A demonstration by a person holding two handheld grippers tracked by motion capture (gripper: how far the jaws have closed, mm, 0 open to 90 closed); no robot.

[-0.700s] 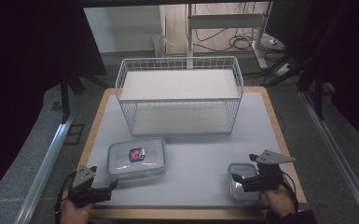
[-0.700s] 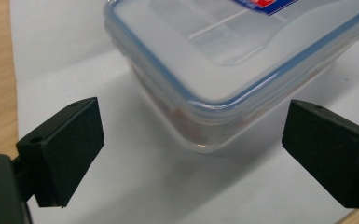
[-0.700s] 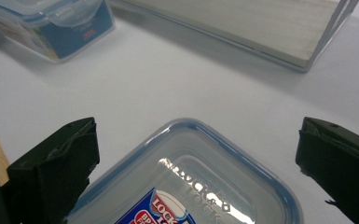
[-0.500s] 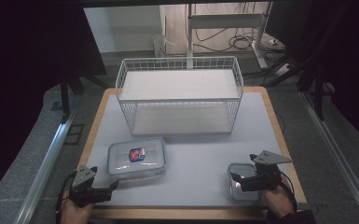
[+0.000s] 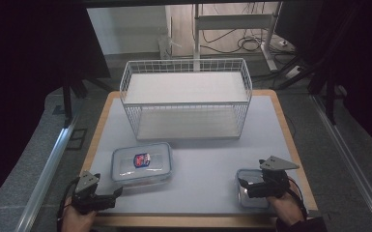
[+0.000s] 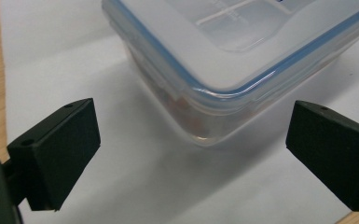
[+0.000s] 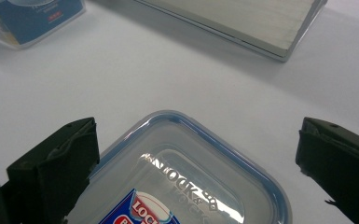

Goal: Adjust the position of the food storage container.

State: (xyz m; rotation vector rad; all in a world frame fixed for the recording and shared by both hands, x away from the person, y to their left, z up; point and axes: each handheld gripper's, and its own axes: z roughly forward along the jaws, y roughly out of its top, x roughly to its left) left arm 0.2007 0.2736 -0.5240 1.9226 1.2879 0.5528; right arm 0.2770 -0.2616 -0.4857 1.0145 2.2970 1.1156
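- Counter (image 5: 198,183), pale on top with a wooden edge, carries everything here.
- Wire basket (image 5: 186,99), white, stands at the far middle of the counter, well apart from both grippers.
- Large container (image 5: 142,164), clear with a blue-rimmed lid and a label, lies left of centre; in the left gripper view its near corner (image 6: 205,126) sits just ahead of the fingers, not touched.
- Small container (image 5: 245,180), clear with a blue-rimmed lid, lies near the right front edge; in the right gripper view its lid (image 7: 186,186) lies between the fingers and below them.
- Left gripper (image 5: 107,197) rests at the front left corner, fingers (image 6: 58,149) wide apart and empty.
- Right gripper (image 5: 244,186) hangs over the small container, fingers (image 7: 56,168) wide apart; whether they touch its sides I cannot tell.
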